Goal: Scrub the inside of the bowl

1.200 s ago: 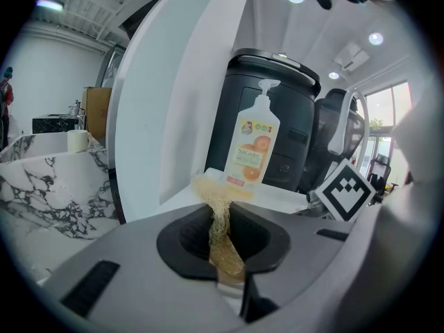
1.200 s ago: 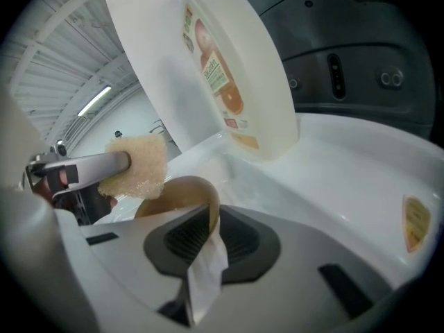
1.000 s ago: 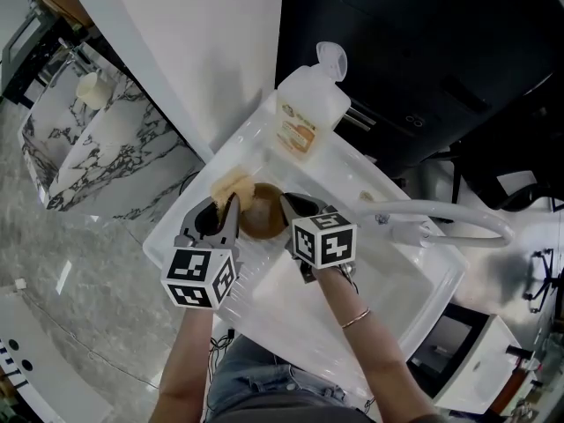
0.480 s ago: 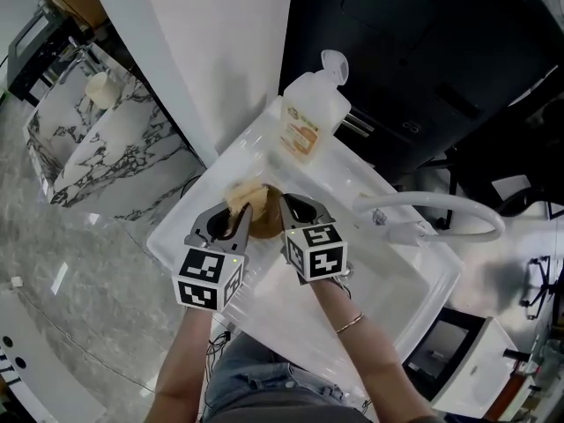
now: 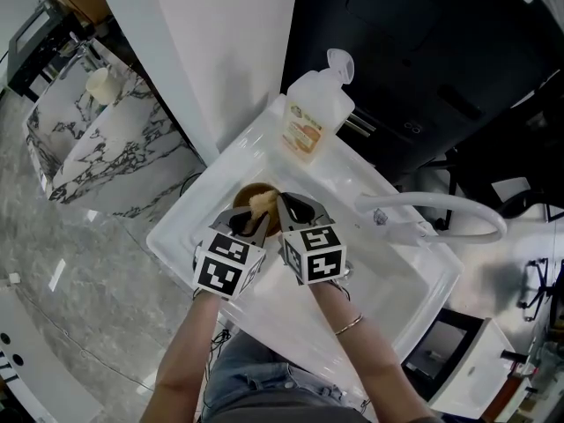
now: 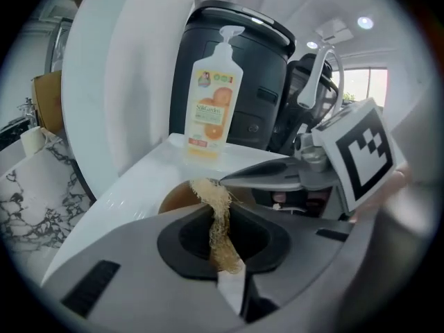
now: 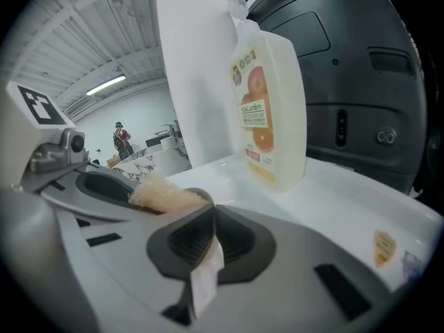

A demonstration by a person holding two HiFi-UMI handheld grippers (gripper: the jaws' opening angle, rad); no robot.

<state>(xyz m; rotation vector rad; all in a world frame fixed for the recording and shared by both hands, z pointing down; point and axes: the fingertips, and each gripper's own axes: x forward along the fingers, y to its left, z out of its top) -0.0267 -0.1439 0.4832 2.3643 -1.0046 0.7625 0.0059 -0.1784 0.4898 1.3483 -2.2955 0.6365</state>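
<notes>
At centre of the head view: white sink basin, set on the diagonal, rim running from 9 o'clock to 4 o'clock.

Item 1. Bowl, brown, small, standing inside the basin at its 10 o'clock end. Seen in the left gripper view as a brown curve just beyond the tongs.

Item 2. Scrubber, pale tan, fibrous, loofah-like. It sits over the bowl's opening; whether it touches the inner wall cannot be told.

Item 3. Left tongs, closed on the scrubber; the left gripper view shows the fibre strip pinched between the two pads and sticking out past the tips toward 12 o'clock.

Item 4. Right tongs, just beside the left pair at its 3 o'clock. Jaws pressed together on a thin brown edge, the bowl's rim. The scrubber lies at their 10 o'clock.

Item 5. Soap bottle, translucent, orange label, flip cap open, upright on the basin's ledge at 12 o'clock of the bowl, apart from it.

Item 6. Faucet spout, white, curved, at 3 o'clock.
</notes>
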